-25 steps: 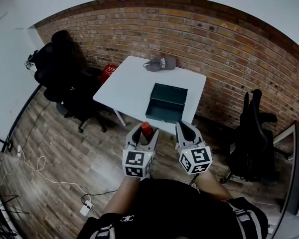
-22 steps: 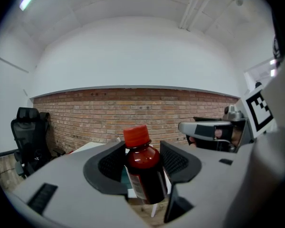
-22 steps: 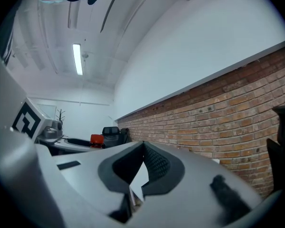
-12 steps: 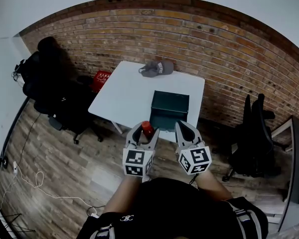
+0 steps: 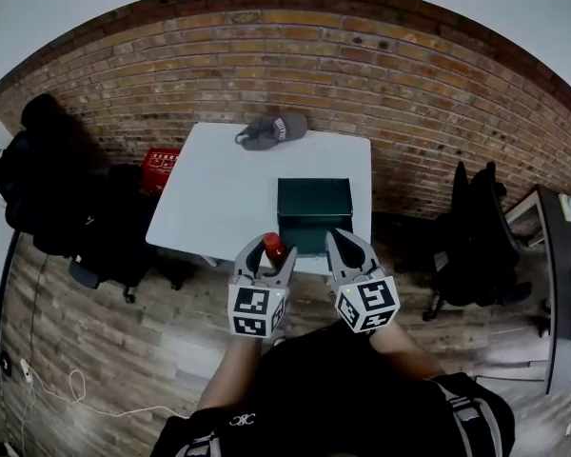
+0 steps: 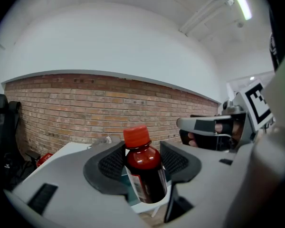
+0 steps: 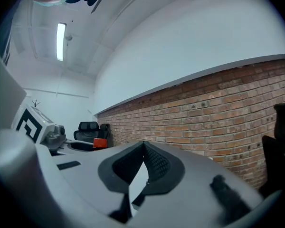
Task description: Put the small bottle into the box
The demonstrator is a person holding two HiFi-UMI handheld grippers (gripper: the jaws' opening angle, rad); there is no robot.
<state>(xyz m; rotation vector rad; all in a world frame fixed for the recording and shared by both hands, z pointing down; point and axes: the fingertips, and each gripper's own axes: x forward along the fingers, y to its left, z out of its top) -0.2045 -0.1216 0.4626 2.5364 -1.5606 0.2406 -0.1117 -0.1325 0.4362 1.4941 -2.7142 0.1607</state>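
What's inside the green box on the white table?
The green box shows only a bare dark interior in the head view, with nothing visible in it. The right gripper covers its near right corner.

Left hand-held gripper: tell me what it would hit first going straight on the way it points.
Probably the green box on the white table: in the left gripper view it shows just behind the small bottle held by the left hand-held gripper. Depth is unclear; it might pass above.

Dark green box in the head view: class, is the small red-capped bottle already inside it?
No, the small red-capped bottle sits between the left gripper's jaws, short of the dark green box.
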